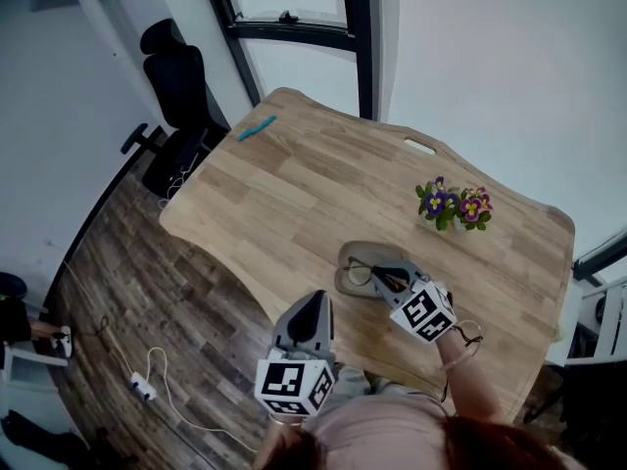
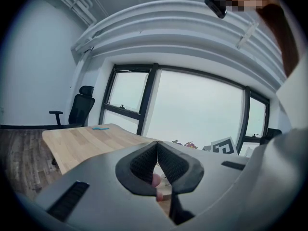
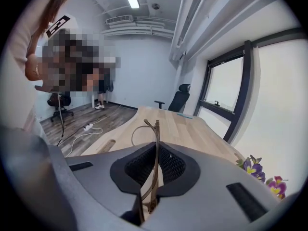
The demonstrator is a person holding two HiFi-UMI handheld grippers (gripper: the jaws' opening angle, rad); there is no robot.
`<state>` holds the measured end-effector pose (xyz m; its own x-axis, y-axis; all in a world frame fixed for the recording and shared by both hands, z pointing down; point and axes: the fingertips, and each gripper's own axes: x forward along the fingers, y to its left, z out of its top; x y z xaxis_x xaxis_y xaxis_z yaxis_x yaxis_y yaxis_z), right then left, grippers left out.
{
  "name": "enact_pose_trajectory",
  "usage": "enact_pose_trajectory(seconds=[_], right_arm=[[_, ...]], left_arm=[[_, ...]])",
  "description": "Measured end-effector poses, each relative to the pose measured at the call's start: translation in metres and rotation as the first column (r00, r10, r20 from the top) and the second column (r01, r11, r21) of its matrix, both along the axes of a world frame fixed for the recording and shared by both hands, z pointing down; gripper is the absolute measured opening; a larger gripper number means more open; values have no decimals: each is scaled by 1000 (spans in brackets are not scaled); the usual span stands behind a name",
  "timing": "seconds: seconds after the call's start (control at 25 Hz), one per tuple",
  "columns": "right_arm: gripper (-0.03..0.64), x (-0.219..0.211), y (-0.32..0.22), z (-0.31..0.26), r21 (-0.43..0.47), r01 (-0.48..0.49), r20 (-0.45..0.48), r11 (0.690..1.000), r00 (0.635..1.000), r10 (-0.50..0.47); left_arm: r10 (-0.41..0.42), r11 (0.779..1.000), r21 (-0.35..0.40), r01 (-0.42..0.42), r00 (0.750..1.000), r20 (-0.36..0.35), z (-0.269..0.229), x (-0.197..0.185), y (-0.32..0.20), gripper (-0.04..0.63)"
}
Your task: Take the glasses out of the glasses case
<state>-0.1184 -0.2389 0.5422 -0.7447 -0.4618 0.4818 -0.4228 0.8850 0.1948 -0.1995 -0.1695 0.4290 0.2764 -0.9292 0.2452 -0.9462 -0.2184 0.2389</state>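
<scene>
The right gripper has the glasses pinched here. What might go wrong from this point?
1. The right gripper clamps the glasses edge-on, on a thin part of the frame. They may twist, slip out or bend under the squeeze.
2. The left gripper is shut and empty, hanging off the table's edge, so nothing steadies the glasses case. If the frame snags, the case may be dragged along.

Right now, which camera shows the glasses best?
Right gripper view: the glasses are close up, clamped in its jaws. Head view shows them small by the glasses case; left gripper view, not clearly.
</scene>
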Motion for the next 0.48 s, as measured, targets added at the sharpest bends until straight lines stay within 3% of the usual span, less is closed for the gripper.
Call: enact_pose_trajectory(seconds=[0.48], right_arm=[[12,23,15,-55,27,-89,165,996,983,83]], left_arm=[[2,999,44,-2,1000,7,-18,15,7,2]])
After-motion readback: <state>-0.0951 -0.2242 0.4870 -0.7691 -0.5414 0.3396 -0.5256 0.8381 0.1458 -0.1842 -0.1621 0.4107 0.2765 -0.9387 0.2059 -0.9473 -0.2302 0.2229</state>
